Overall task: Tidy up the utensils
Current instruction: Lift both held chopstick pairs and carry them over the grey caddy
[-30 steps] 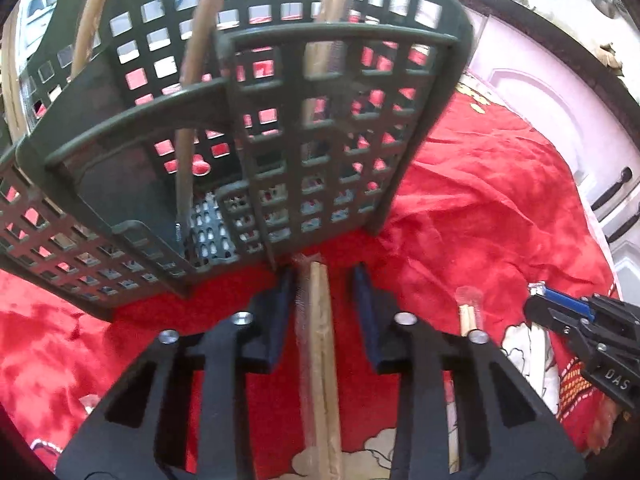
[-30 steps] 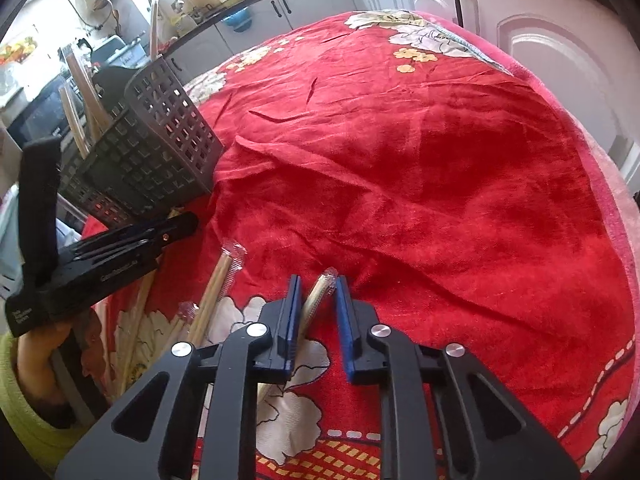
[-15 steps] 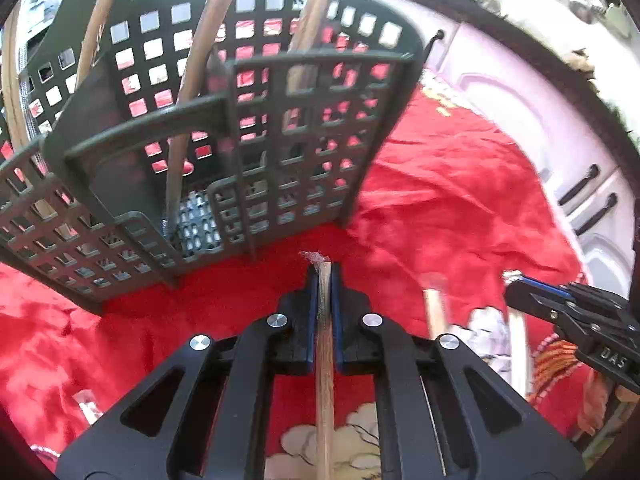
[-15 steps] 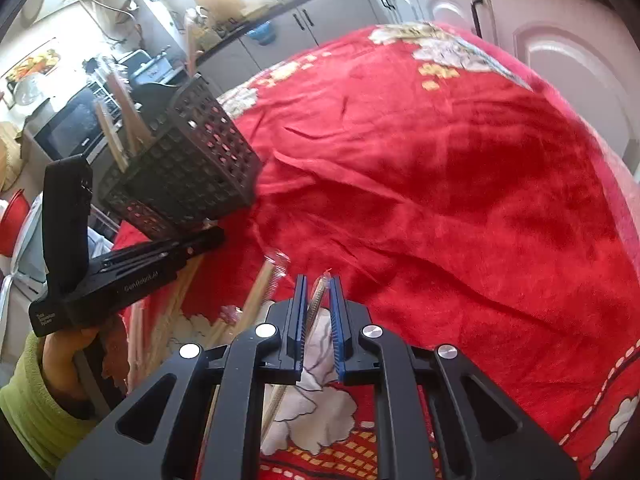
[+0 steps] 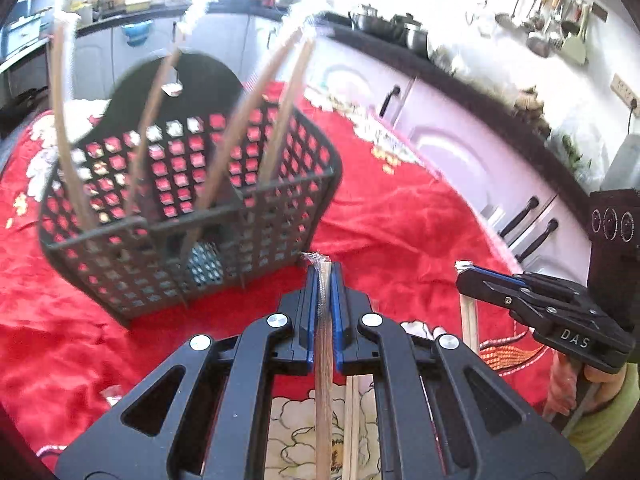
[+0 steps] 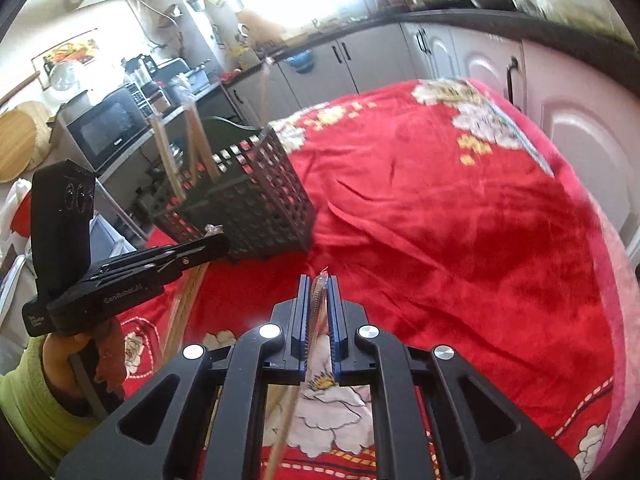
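Note:
A dark grey lattice utensil basket [image 5: 188,236] stands on the red cloth and holds several wrapped chopstick pairs upright; it also shows in the right wrist view [image 6: 248,200]. My left gripper [image 5: 324,276] is shut on a wrapped chopstick pair [image 5: 323,360], lifted off the cloth just in front of the basket. My right gripper [image 6: 318,292] is shut on another wrapped chopstick pair [image 6: 316,304], raised to the right of the basket. Each gripper shows in the other's view: the right gripper [image 5: 464,274] and the left gripper [image 6: 218,242].
More wrapped chopsticks lie on the flowered red cloth [image 6: 460,240] below the grippers: one [image 5: 354,420] and one [image 6: 188,300]. White kitchen cabinets [image 5: 500,184] and a dark counter with pots run behind the table. A microwave [image 6: 108,128] stands at the left.
Both grippers shut on chopstick pairs lying on the cloth and lifted them. The left gripper has risen and drawn back from the basket; the right has risen too.

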The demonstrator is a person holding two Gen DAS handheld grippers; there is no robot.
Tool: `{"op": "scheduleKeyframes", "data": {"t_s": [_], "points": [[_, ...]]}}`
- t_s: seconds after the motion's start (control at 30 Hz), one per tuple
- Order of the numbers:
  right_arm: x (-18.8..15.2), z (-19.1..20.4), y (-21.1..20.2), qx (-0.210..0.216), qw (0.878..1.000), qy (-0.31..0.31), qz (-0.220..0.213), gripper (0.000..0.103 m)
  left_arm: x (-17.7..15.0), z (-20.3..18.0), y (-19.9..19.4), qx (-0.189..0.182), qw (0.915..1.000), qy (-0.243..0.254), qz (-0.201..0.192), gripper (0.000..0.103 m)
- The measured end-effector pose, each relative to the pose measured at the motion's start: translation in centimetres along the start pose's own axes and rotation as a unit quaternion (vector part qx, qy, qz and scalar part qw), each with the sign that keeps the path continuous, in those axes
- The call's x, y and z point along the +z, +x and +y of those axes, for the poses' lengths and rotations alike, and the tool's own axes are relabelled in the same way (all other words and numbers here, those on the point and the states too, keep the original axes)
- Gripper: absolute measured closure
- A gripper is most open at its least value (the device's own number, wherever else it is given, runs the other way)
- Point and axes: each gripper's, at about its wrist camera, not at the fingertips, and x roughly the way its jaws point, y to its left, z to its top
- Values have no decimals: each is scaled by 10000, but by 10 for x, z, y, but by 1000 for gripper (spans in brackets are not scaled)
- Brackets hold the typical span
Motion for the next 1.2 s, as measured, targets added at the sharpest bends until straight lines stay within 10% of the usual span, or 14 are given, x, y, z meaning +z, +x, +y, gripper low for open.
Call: {"op": "scheduleKeyframes", "data": {"t_s": [1.2], "points": [[80,117,-45,445,9775,-1143,-1718,97,47,84,-120,685,9628,-905,-2450,100]]}}
